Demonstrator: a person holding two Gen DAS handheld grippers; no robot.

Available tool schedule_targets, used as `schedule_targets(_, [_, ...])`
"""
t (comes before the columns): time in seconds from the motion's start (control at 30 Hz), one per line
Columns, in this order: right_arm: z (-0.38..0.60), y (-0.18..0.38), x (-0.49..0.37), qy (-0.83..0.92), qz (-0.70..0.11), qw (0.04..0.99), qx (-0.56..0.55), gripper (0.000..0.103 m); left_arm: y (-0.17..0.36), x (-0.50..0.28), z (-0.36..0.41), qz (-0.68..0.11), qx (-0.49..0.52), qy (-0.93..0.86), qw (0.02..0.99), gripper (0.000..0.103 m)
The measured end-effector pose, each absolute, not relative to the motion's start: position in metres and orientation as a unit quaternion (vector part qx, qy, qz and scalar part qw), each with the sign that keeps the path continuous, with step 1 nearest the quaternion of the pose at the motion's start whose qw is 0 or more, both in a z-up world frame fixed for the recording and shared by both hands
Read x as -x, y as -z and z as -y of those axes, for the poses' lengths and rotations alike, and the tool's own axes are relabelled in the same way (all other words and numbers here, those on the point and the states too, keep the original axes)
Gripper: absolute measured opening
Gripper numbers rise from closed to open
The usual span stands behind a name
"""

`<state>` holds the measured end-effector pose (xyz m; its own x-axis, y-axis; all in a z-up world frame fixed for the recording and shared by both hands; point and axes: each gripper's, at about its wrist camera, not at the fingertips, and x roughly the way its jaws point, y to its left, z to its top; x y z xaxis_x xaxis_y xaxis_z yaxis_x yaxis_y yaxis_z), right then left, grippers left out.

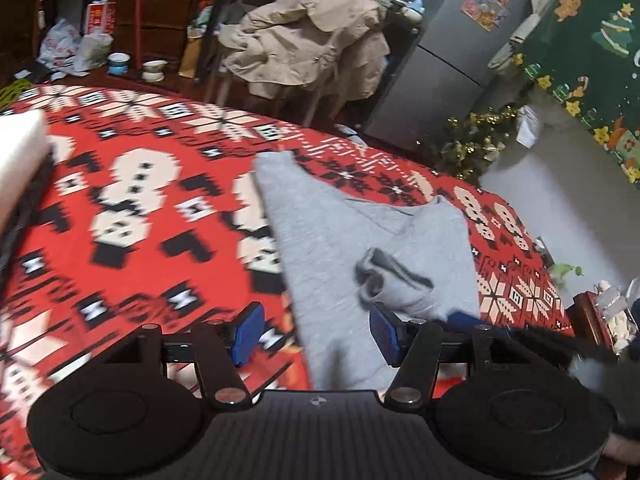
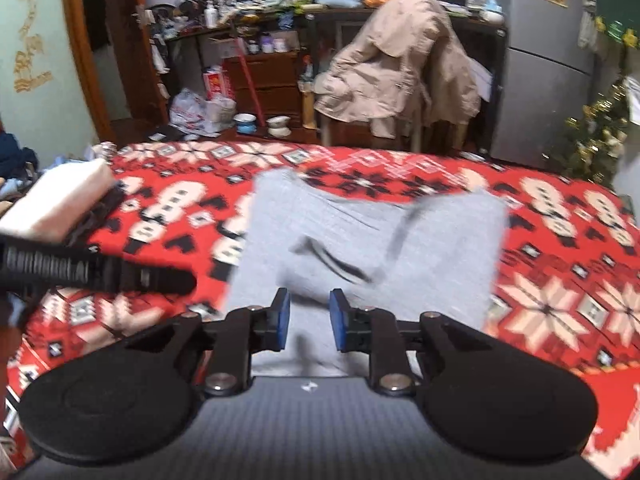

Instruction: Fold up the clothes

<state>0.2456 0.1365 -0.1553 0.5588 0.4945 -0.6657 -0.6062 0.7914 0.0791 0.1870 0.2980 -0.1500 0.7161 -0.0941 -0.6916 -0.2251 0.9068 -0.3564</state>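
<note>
Your left gripper (image 1: 316, 334) is released, its two blue pads stand wide apart with nothing between them, and the right pad is just at the near edge of the grey garment (image 1: 352, 240). Your right gripper (image 2: 308, 318) is also released, with a narrower gap, and it holds no cloth. In both views the grey garment lies on the red patterned blanket (image 1: 132, 216) in the middle of the frame. It is partly doubled over: a flap and a rolled tube, perhaps a sleeve or a cuff, sit on top of the lower layer, so it is neither flat nor a tidy packet. In the right wrist view the garment lies straight ahead of the fingers and spreads toward the upper right of the frame, with dark creases across its middle. In the left wrist view it lies to the right of the centre and its long side runs from the lower centre up to the upper middle. So I judge your right gripper points at the garment more directly, while the left one is at its edge. A folded white stack (image 2: 60, 200) lies at the left edge of the frame.
</note>
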Motion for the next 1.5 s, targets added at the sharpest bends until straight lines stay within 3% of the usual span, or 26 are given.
schedule_targets(0.1, [-0.115, 0.162, -0.25, -0.289, -0.365, 0.882, 0.078, 0.024, 0.156, -0.203, -0.277, -0.374, 0.146, -0.02, 0.916, 0.051])
schedule_targets(0.17, [-0.103, 0.165, -0.253, -0.276, -0.373, 0.883, 0.076, 0.024, 0.159, -0.21, -0.261, -0.375, 0.093, -0.005, 0.922, 0.039])
schedule_targets(0.33, [-0.085, 0.171, -0.257, -0.262, -0.381, 0.884, 0.068, 0.025, 0.171, -0.222, -0.235, -0.382, -0.001, 0.018, 0.924, 0.031])
schedule_targets(0.53, [-0.082, 0.175, -0.259, -0.258, -0.386, 0.883, 0.061, 0.025, 0.177, -0.234, -0.233, -0.381, 0.001, 0.016, 0.925, 0.03])
schedule_targets(0.67, [-0.084, 0.176, -0.26, -0.258, -0.385, 0.884, 0.066, 0.025, 0.177, -0.237, -0.234, -0.38, 0.029, 0.03, 0.924, 0.01])
schedule_targets(0.73, [-0.087, 0.177, -0.259, -0.259, -0.38, 0.885, 0.076, 0.025, 0.175, -0.236, -0.234, -0.379, 0.033, 0.034, 0.924, 0.005])
schedule_targets(1.0, [-0.093, 0.183, -0.255, -0.261, -0.367, 0.884, 0.124, 0.032, 0.151, -0.218, -0.232, -0.374, 0.036, 0.053, 0.925, 0.004])
schedule_targets(1.17, [-0.092, 0.19, -0.252, -0.258, -0.365, 0.882, 0.152, 0.032, 0.156, -0.213, -0.23, -0.39, 0.027, 0.048, 0.919, 0.004])
schedule_targets(1.3, [-0.088, 0.193, -0.252, -0.252, -0.368, 0.881, 0.156, 0.025, 0.176, -0.216, -0.229, -0.42, 0.026, 0.041, 0.906, 0.006])
schedule_targets(1.4, [-0.083, 0.191, -0.253, -0.256, -0.371, 0.88, 0.15, 0.026, 0.175, -0.209, -0.228, -0.416, 0.023, 0.035, 0.908, 0.013])
schedule_targets(1.47, [-0.079, 0.188, -0.253, -0.261, -0.372, 0.879, 0.141, 0.026, 0.166, -0.201, -0.228, -0.399, 0.013, 0.033, 0.916, 0.028])
schedule_targets(1.5, [-0.077, 0.187, -0.253, -0.263, -0.373, 0.879, 0.137, 0.026, 0.161, -0.197, -0.228, -0.389, 0.007, 0.034, 0.921, 0.03])
